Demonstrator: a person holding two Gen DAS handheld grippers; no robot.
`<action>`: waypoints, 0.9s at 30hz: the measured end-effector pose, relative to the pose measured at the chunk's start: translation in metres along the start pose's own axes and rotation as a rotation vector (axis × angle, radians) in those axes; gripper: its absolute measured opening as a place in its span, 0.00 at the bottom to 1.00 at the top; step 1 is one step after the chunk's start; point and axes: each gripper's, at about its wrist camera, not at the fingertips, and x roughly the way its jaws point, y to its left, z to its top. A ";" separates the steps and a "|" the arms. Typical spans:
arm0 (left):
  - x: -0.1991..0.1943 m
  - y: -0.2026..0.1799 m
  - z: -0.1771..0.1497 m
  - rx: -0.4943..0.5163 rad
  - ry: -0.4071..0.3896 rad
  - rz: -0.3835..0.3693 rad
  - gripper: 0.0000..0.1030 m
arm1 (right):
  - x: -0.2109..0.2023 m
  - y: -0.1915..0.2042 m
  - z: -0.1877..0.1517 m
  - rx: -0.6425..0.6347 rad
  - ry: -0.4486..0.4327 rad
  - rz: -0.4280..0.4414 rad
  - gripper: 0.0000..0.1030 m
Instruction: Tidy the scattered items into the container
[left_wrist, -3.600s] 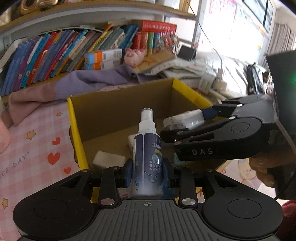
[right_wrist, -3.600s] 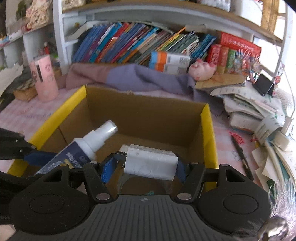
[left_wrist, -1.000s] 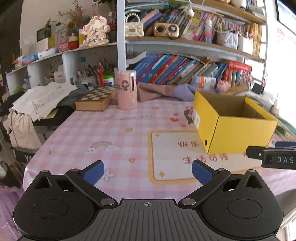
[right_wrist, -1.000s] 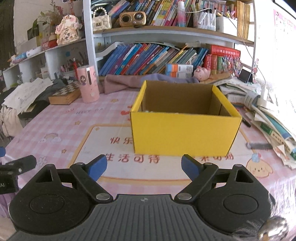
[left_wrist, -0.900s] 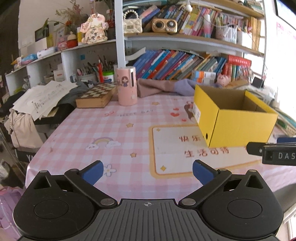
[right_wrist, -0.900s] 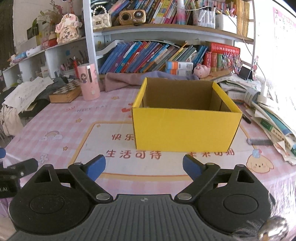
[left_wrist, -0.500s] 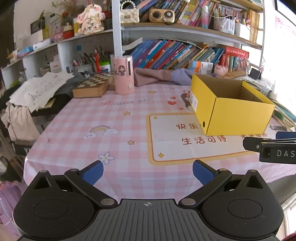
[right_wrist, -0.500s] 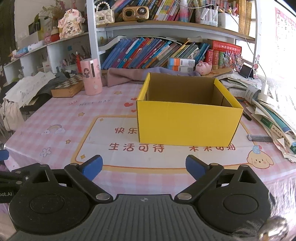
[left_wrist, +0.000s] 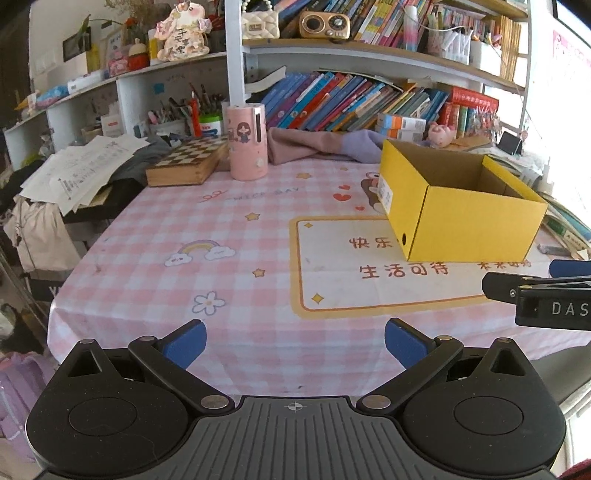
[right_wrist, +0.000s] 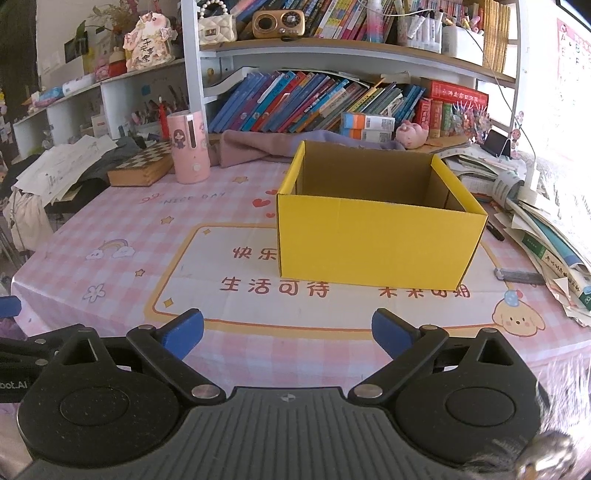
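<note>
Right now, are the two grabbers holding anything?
No. The left gripper and right gripper are both open and empty, back from the yellow box.

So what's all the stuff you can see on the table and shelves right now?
box: one, yellow, open top, on the tablecloth right of the middle.
tablecloth: one, pink checked, covering the table.
cup: one, pink with a girl picture, behind the box to the left.
chessboard: one, wooden, checkered top, left of the cup.
cloth: one, mauve and purple, heaped behind the box.
pig toy: one, pink, back right by the books.
books: many, mostly blue, leaning on the lower shelf.
radio: one, gold, upper shelf.
papers: a pile, right edge of the table.
left gripper: open, empty.
right gripper: open, empty.
</note>
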 end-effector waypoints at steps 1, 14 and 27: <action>0.000 0.000 0.000 0.001 0.002 -0.001 1.00 | 0.000 0.000 0.000 0.000 0.001 0.001 0.96; 0.001 -0.004 -0.001 0.014 0.019 -0.011 1.00 | -0.002 -0.004 -0.004 0.013 0.006 -0.007 0.96; 0.001 -0.005 0.000 0.019 0.007 -0.015 1.00 | -0.002 -0.008 -0.004 0.025 0.004 -0.019 0.96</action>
